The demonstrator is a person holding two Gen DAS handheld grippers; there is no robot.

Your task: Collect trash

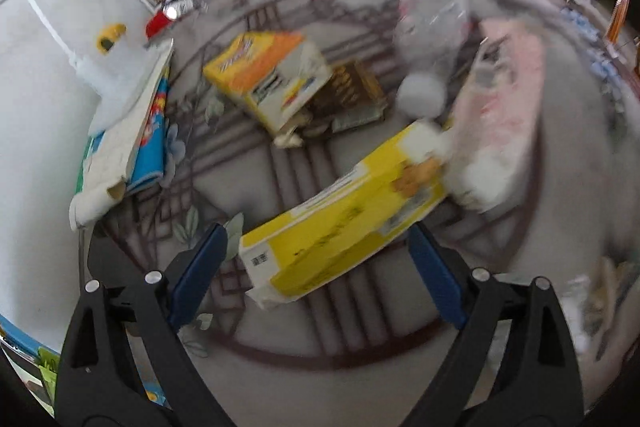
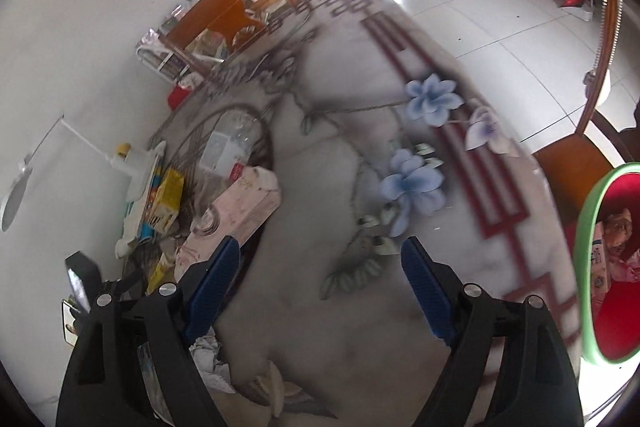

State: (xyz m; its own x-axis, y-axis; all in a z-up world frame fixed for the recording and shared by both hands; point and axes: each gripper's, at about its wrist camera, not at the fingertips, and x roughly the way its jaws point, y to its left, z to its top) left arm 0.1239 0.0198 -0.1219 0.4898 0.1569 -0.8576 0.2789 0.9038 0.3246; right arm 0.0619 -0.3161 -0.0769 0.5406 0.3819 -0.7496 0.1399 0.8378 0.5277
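One yellow box (image 1: 348, 223) lies flat, long axis diagonal, barcode end nearest fingers.

Bin (image 2: 588, 259) cropped; bottle (image 1: 436, 7) perhaps blurred

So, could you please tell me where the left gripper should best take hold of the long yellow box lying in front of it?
Grip the long yellow box across its narrow width near the barcode end, coming from above: it lies flat and slantwise between the open left gripper fingers, probably slimmer than their spread.
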